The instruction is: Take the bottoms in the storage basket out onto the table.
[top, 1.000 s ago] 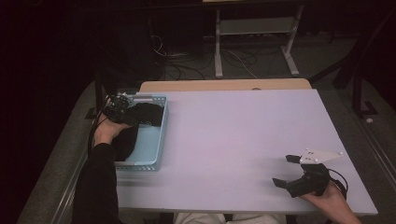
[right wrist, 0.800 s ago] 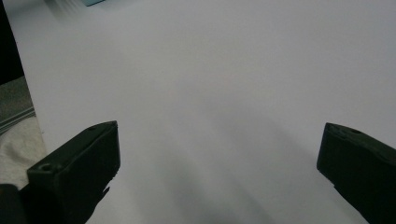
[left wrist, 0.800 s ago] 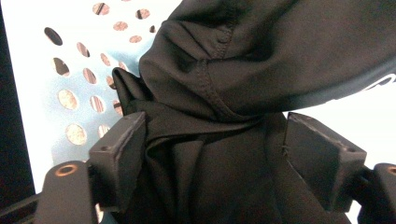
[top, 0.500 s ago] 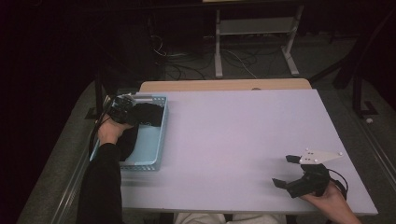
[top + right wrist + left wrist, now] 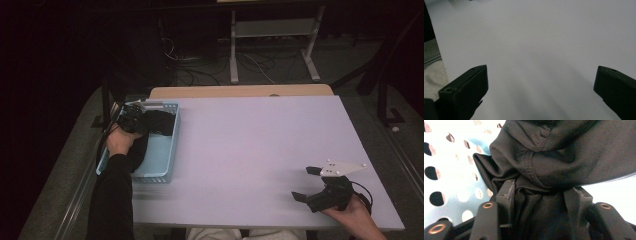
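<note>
Left arm: long black sleeve (image 5: 111, 200).
Left gripper (image 5: 544, 202): black jaws, brass-coloured screw inserts.
Right gripper (image 5: 310, 184): black body, grey three-cornered top plate, trailing black cable.

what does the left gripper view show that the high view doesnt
Left gripper view: the seam stitching on the black cloth, a bunched fold of it pinched between the two jaws of the left tongs, which have just been closing, and the round holes in the blue basket wall.

High view: the right tongs open and empty over the white table, the person's forearms, and the floor beyond.

Both: the black cloth lying in the blue basket with the left tongs on it.
</note>
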### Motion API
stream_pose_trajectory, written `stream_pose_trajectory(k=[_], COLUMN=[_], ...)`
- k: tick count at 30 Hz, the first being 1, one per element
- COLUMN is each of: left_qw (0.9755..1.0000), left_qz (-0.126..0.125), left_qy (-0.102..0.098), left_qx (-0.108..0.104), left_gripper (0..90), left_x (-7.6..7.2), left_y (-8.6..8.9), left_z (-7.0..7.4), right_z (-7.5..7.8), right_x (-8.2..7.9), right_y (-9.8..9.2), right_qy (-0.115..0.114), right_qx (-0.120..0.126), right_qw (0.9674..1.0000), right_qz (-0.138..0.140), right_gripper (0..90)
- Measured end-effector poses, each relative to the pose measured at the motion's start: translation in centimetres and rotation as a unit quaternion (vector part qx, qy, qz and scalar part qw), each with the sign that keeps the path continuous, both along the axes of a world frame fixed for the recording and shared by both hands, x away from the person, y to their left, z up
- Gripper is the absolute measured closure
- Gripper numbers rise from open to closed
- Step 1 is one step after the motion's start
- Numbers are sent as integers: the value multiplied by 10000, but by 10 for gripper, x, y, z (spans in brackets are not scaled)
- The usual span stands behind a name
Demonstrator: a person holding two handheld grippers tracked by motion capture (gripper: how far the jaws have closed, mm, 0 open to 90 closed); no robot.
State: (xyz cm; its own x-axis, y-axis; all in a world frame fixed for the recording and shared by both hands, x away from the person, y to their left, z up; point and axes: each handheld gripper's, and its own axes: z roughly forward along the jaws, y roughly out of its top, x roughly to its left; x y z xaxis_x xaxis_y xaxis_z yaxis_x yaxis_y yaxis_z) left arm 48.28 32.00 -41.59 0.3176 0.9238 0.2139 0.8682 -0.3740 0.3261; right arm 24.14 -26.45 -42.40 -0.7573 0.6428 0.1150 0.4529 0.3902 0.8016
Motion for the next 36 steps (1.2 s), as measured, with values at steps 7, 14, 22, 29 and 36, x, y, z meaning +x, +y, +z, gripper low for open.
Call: stream_pose_trajectory(k=[7, 14, 22, 29, 36], left_qw=[9996, 9994, 9975, 9896, 9769], left_qz=[167, 242, 346, 433, 496], left_qy=[-182, -248, -495, -870, -1124], left_qx=[149, 47, -380, -1062, -1750], left_gripper=[682, 787, 839, 839, 839], left_x=[-4, -5, -14, -27, -41], left_y=[1, 2, 5, 9, 13], left_z=[-1, 1, 23, 47, 72], right_z=[1, 1, 2, 3, 3], right_x=[-1, -1, -1, -1, 0], right_y=[1, 0, 0, 0, 2], right_qy=[-24, -21, -28, -65, -41], right_qx=[9, 13, 49, 74, 84], right_qw=[10000, 10000, 10000, 10000, 10000], right_qz=[17, -2, -25, -5, 0], right_gripper=[0, 0, 0, 0, 0])
